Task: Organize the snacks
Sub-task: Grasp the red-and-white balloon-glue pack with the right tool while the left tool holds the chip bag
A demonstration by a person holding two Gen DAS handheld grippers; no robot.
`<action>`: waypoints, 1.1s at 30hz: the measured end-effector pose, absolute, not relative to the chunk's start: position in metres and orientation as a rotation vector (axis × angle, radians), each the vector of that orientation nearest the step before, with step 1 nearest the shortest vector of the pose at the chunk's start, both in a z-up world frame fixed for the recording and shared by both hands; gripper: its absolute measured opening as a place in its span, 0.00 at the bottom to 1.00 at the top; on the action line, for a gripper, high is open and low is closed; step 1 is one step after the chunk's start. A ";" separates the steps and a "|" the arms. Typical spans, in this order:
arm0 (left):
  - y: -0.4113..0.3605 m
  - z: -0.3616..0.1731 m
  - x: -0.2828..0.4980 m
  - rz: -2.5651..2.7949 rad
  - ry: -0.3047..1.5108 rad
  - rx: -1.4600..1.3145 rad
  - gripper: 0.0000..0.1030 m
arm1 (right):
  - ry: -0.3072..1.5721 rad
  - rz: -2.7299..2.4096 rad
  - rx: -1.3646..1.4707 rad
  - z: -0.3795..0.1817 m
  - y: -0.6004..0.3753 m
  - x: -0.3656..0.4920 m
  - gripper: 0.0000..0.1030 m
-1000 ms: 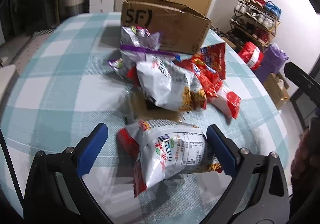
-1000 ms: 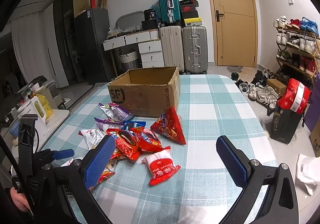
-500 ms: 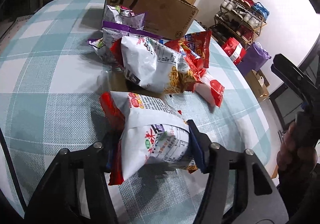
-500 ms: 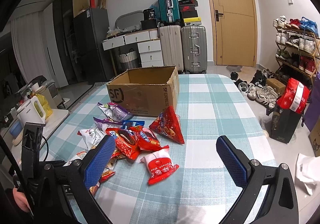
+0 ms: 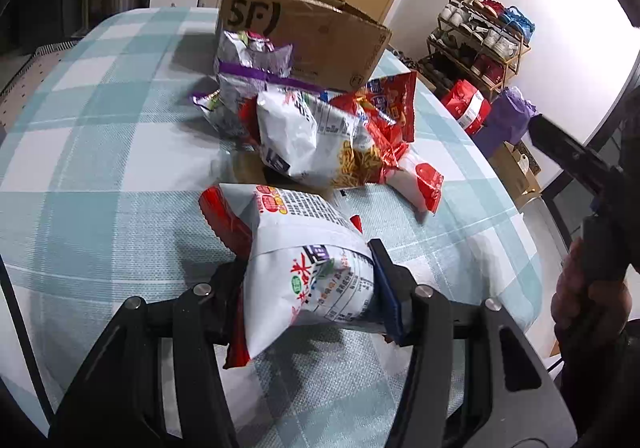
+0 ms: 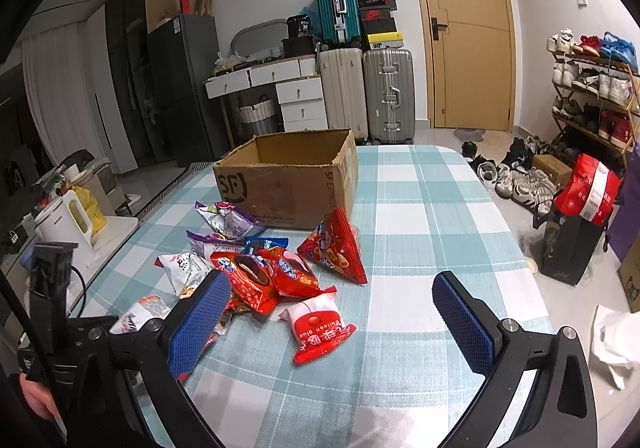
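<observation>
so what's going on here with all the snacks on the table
A person is sorting a pile of snack bags on a checked table, holding a gripper in each hand. The left gripper has just been closing and its fingers now pinch a white and red snack bag at the near end of the pile. The right gripper hangs open, holding nothing. The cardboard box behind the pile looks empty.

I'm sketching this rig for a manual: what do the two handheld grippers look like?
Both match: the left gripper and right gripper have angular black frames with cut-out openings and silver screw heads at the joints. Each finger carries a flat blue pad with a fine cross-hatched texture. A thin black cable runs by the left gripper's black handle. No sleeves are clearly visible.
</observation>
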State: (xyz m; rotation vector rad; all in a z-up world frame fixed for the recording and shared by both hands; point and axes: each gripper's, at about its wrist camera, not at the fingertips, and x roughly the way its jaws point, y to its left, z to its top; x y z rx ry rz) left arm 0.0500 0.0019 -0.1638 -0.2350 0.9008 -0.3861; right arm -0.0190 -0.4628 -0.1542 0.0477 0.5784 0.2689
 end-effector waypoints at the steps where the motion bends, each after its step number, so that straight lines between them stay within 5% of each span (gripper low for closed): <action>1: 0.002 -0.161 0.050 -0.386 0.895 -0.237 0.49 | 0.585 0.272 0.049 -0.156 -0.464 -0.018 1.00; 33: 0.057 -0.132 0.034 -0.332 0.813 -0.262 0.49 | 0.794 0.327 -0.011 -0.236 -0.437 0.049 1.00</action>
